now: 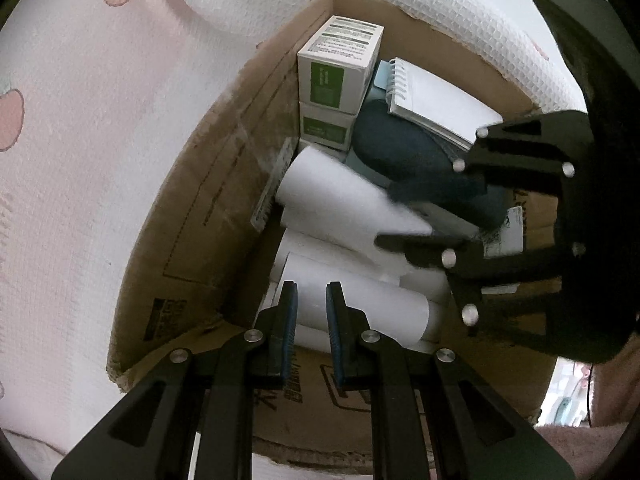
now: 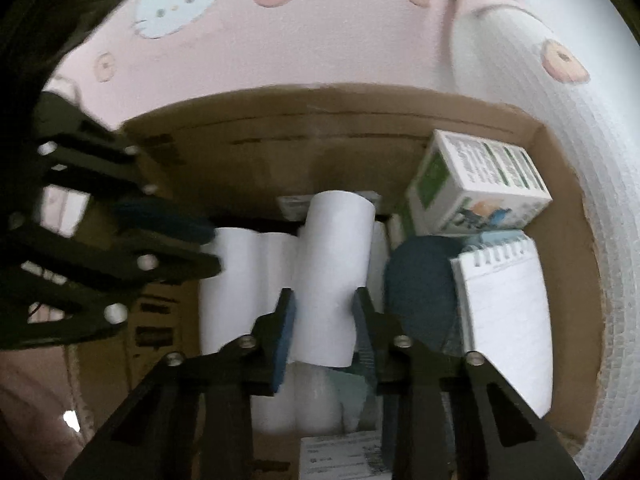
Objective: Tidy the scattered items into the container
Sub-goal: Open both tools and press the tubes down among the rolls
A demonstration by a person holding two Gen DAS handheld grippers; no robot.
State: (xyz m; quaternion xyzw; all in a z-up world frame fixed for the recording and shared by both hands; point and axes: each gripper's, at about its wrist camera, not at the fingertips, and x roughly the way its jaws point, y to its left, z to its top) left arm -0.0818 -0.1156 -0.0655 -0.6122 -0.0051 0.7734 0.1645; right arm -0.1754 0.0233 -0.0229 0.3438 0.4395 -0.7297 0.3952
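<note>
While packed, cardboard box [image 1: 208,208]: paper rolls [image 2: 332,272], cartons [image 1: 340,60], notepad [image 2: 508,320].

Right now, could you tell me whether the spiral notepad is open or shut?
Open: the spiral notepad shows a bare lined page on top, leaning on other things in the cardboard box.

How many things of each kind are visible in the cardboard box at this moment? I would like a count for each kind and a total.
White paper rolls: 3, one between the right gripper fingers, two lying lower
Green and white cartons: 2, stacked
Spiral notepads: 1
Dark blue rounded items: 1
Total: 7 clearly countable in the cardboard box; more items are partly hidden.
</note>
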